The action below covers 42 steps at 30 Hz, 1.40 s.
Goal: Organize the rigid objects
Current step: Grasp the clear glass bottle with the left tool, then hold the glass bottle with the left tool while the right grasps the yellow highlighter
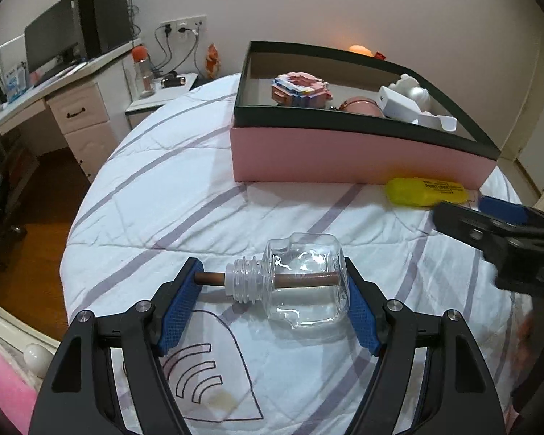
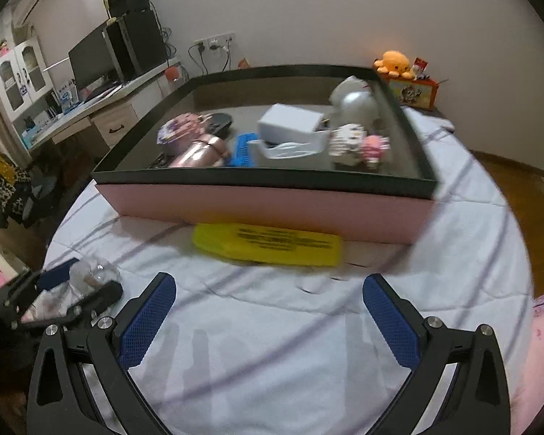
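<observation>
Clear glass bottle (image 1: 301, 282) with brown stick (image 1: 268, 279) through its neck, lying sideways over the white quilted bed (image 1: 185, 188), clamped end to end in the left gripper (image 1: 272, 290) jaws. Beyond, yellow case (image 2: 268, 243) just beside the pink box (image 2: 264, 206) front wall. Right gripper (image 2: 268, 311) jaws spread wide, holding nothing, above the bed near the yellow case.

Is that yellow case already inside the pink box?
No, the yellow case lies on the bedspread outside the pink box, against its front wall.
</observation>
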Each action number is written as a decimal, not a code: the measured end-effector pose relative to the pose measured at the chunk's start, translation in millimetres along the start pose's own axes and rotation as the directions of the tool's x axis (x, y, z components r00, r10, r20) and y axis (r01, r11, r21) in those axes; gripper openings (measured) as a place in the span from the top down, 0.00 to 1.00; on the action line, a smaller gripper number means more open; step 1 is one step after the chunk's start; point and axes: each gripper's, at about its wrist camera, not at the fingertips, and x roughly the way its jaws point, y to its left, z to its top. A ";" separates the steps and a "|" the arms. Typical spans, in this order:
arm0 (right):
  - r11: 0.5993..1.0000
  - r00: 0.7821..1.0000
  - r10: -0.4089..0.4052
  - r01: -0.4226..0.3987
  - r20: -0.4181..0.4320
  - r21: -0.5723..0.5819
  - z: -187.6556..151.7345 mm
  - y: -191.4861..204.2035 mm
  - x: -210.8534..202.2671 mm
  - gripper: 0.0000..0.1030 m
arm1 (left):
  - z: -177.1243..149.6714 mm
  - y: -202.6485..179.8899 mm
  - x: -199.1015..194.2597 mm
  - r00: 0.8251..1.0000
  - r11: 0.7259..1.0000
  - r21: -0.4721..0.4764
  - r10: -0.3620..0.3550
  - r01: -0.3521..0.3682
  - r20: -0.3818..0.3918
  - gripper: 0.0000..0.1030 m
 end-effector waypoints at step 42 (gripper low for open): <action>0.995 0.995 -0.098 0.098 -0.008 0.008 3.1 -3.6 10.1 0.00 | -2.3 -12.7 4.7 0.999 0.998 0.055 0.036 -0.036 0.006 0.24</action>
